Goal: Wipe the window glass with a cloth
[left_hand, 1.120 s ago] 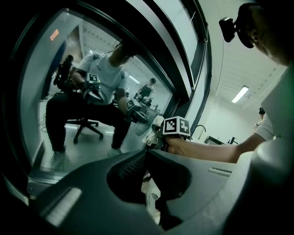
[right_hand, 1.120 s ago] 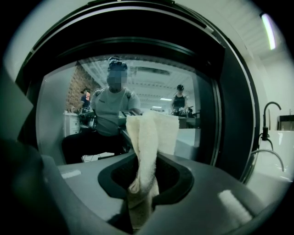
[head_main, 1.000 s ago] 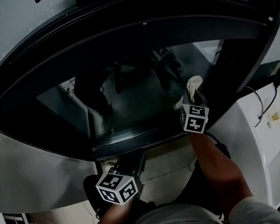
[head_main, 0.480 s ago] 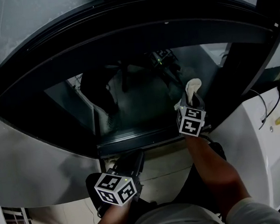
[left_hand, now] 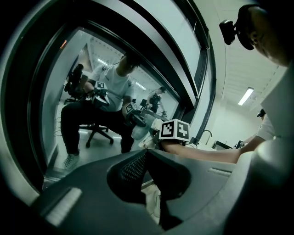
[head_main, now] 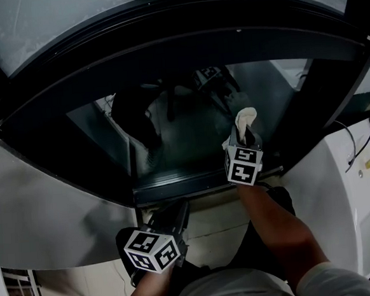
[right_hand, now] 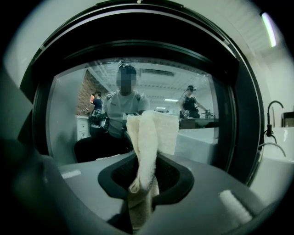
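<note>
A dark-framed window pane (head_main: 184,138) fills the middle of the head view. My right gripper (head_main: 242,133) is shut on a cream cloth (head_main: 244,118), whose free end lies against the lower right part of the glass. In the right gripper view the cloth (right_hand: 149,142) rises folded from between the jaws in front of the glass (right_hand: 92,114), which mirrors a seated person. My left gripper (head_main: 172,216) hangs low below the sill, jaws together with nothing in them. The left gripper view looks along the window glass (left_hand: 105,105) toward the right gripper's marker cube (left_hand: 174,130).
A thick black window frame (head_main: 183,42) runs above the pane and a black post (head_main: 309,102) stands at its right. A white counter (head_main: 355,201) with a cable lies at the right. A grey panel (head_main: 43,213) sits left of the sill (head_main: 194,182).
My right gripper with the cloth has slid left and slightly down across the glass. The left gripper has stayed low in about the same place.
</note>
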A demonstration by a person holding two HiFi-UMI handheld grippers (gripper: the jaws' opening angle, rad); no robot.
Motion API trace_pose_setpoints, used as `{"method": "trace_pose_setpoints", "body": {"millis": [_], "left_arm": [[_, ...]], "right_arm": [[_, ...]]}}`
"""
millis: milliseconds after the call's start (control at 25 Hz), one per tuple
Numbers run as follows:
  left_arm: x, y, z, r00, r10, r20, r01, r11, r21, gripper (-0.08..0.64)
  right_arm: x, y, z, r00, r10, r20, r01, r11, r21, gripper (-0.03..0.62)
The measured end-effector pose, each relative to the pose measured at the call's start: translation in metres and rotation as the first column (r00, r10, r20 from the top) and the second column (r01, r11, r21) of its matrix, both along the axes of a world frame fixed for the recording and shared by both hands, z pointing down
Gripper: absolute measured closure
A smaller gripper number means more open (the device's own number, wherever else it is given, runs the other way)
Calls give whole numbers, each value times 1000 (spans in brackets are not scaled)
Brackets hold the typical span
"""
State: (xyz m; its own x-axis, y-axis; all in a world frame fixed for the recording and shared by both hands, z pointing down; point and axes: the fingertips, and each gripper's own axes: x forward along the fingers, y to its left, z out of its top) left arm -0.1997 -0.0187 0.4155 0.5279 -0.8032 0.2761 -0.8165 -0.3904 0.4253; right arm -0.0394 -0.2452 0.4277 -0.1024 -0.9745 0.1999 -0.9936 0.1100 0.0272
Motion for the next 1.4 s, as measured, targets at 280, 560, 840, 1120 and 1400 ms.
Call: {"method": "trace_pose_setpoints", "body": {"millis": [280,560,840,1120,1400], "left_arm": [[-16,8,-3,1000,-24,-2,24,1000,5,543],[-28,15,-3,999,-42,-3,42,999,9,543],[-31,17,-7,999,-42,-5,42,999,19,543],[-40,19,-7,998,-57,-3,58,998,21,543],[-44,21,-5,998,-66,-6,66,998,16,543]], "right_arm": [[-30,7,0,999,-46,-13,47,999,4,508],[-52,11,-1,997,-73,-15,73,997,1,508],[-72,18,-2,994,-107,-11,107,994,-15,508],[-92,22,0,987,-145,-61,145,989,-2,508],[-102,25,4,978,-179,-103,179,984,-9,508]]}}
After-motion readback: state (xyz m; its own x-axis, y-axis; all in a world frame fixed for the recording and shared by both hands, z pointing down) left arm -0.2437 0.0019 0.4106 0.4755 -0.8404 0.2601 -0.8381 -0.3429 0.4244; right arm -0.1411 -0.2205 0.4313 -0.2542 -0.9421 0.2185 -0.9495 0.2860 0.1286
